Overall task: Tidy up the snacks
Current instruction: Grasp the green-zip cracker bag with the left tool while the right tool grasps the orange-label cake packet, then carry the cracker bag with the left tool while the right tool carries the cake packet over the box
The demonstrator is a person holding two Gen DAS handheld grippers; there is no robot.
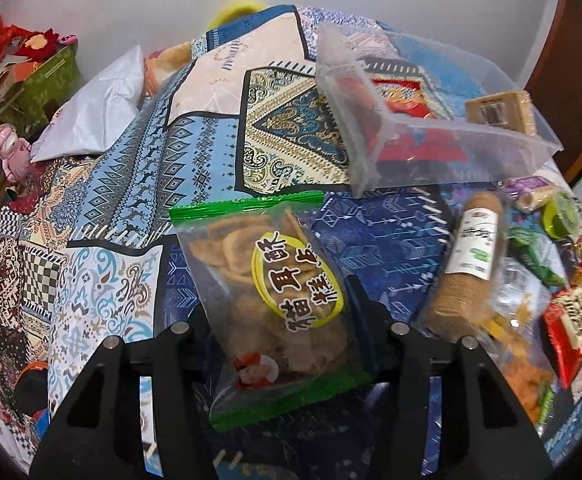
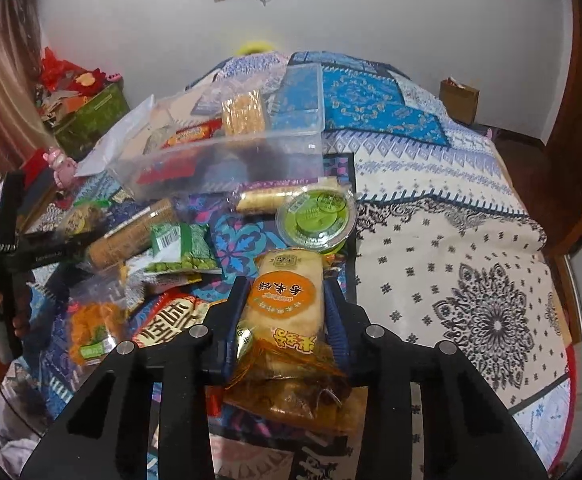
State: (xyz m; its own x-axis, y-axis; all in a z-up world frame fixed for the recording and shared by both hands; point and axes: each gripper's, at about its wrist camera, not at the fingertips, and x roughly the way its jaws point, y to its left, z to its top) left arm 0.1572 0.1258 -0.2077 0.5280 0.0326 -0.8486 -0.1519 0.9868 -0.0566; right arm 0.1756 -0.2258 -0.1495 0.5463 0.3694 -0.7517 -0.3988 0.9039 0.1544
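Observation:
My left gripper [image 1: 279, 300] is shut on a clear, green-edged bag of fried chips [image 1: 275, 296] with a yellow oval label, held above the patterned bedspread. My right gripper [image 2: 287, 300] is shut on a rice cracker pack [image 2: 285, 300] with an orange round label. A clear plastic bin [image 1: 431, 120] stands ahead; it also shows in the right wrist view [image 2: 227, 152], with a few snacks inside, among them a yellow cracker pack [image 2: 243, 114]. Loose snacks lie between: a brown biscuit roll [image 1: 471, 264], a green pea bag [image 2: 183, 248], a green-lidded cup [image 2: 317, 216], a red packet [image 2: 171, 320].
The patchwork bedspread [image 2: 451, 240] covers the bed. A white pillow [image 1: 95, 108] lies at the left. A green box of red decorations [image 2: 87, 116] and a pink toy [image 1: 11, 148] stand beside the bed. A brown paper bag [image 2: 459, 100] sits by the far wall. The left hand-held gripper's handle [image 2: 7, 240] shows at left.

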